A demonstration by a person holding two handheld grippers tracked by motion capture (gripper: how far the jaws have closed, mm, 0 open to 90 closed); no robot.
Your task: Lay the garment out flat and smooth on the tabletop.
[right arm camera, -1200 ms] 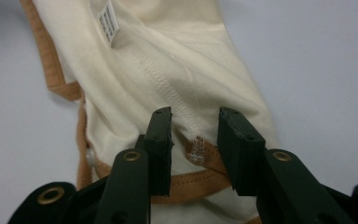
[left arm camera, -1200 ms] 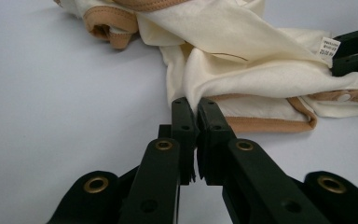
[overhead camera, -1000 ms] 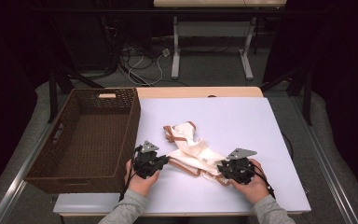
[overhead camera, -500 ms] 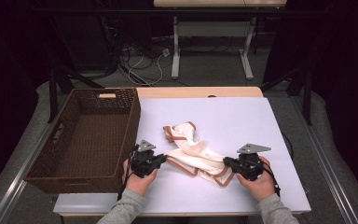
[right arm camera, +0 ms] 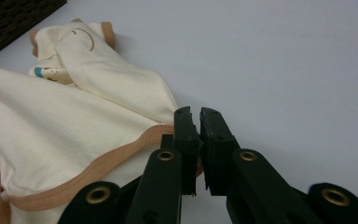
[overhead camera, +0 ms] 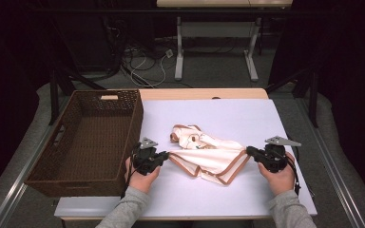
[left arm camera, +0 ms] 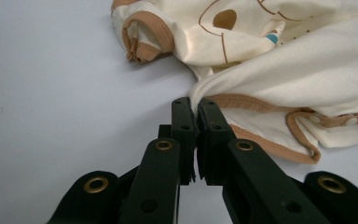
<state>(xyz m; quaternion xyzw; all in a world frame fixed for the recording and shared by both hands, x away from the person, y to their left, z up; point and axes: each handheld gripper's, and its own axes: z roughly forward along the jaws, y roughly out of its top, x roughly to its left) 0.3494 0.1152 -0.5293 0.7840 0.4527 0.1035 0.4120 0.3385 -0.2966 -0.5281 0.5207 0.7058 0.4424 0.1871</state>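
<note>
Garment (overhead camera: pixel 209 154) on the table (overhead camera: pixel 247 118), basket (overhead camera: pixel 88 137) left of it, left gripper (overhead camera: pixel 164 156) between them, right gripper (overhead camera: pixel 253 152) at its right.

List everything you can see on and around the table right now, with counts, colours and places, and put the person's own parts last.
Garment: one, cream with tan trim and a small printed figure, at mid-table, stretched between the two tools.
Basket: one, dark brown wicker, at the table's left edge, nothing visible inside.
Table: one, white top with a wooden far edge.
Cables: several, pale and dark, on the floor beyond the table.
Desk legs: two, pale, on the floor at the back.
Left tool: one, black, beside the basket, jaws shut on the garment's trim.
Right tool: one, black, at the garment's right end, jaws closed on its trim.
Hands: two, with grey sleeves, at the near edge.
</note>
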